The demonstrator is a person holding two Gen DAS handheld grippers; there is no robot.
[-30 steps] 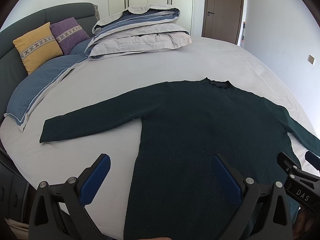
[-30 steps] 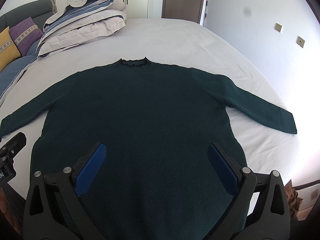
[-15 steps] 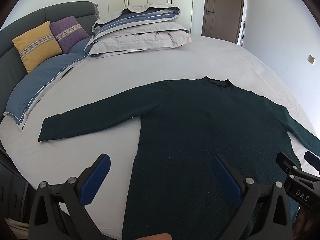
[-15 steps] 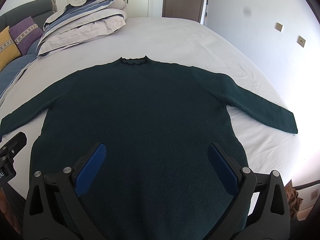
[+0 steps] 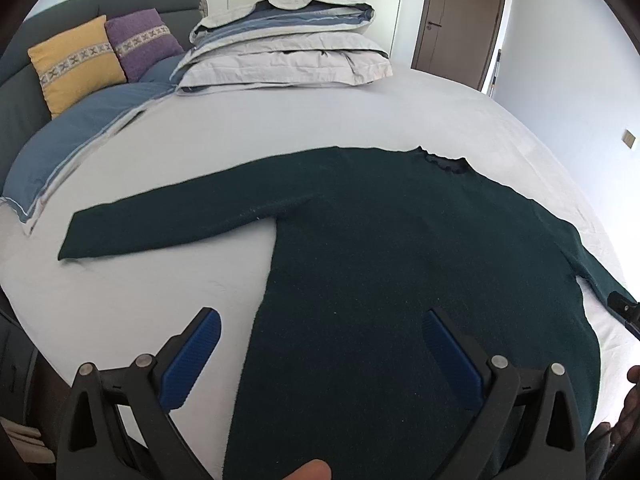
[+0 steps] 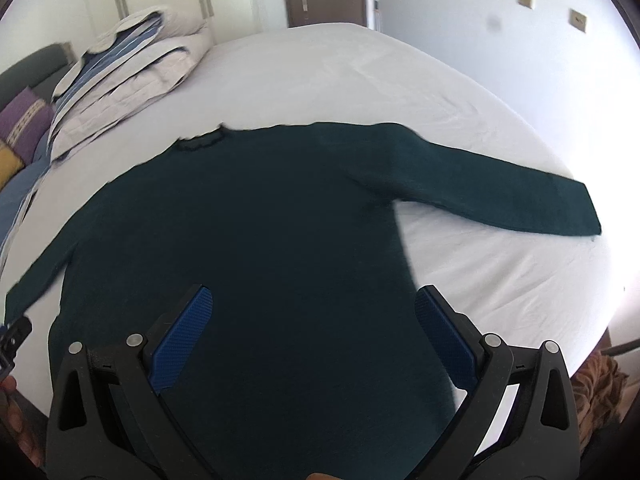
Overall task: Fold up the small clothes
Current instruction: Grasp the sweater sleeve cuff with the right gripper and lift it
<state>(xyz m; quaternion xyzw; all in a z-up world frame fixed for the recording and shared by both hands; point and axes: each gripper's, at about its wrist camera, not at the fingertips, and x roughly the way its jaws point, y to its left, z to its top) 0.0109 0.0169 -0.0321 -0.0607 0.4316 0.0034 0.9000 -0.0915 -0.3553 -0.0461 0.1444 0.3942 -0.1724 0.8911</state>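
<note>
Lying flat and face-up across the middle of both views, the dark green knitted long-sleeved sweater (image 5: 400,264) is spread on the pale grey bed sheet (image 5: 248,128), its frilled collar (image 5: 446,162) toward the upper part of the frame and both sleeves stretched out to the sides. The left gripper (image 5: 320,354) hovers at the bottom of its view with jaws spread wide and nothing between them, its left blue pad over bare sheet and its right one over the sweater's lower body. The right gripper (image 6: 314,330) is likewise spread and empty, low in its frame above the hem area. Compared with half a second ago, the right wrist view has swung: the sweater's right sleeve (image 6: 496,196) now sits higher and more central on the right side of the frame, the collar has slid toward the upper left, and the picture is smeared with motion blur, so this gripper appears to be turning toward that sleeve. The left view has shifted too, with the left sleeve (image 5: 168,216) reaching further into the left of the frame. The garment itself has not moved, and no fold is made yet. This reads as the start of the work, probably each gripper heading for a sleeve to bring it inward. A stack of folded grey and blue bedding (image 5: 288,48) and yellow and purple cushions (image 5: 104,52) sit well apart, at the upper left.
</note>
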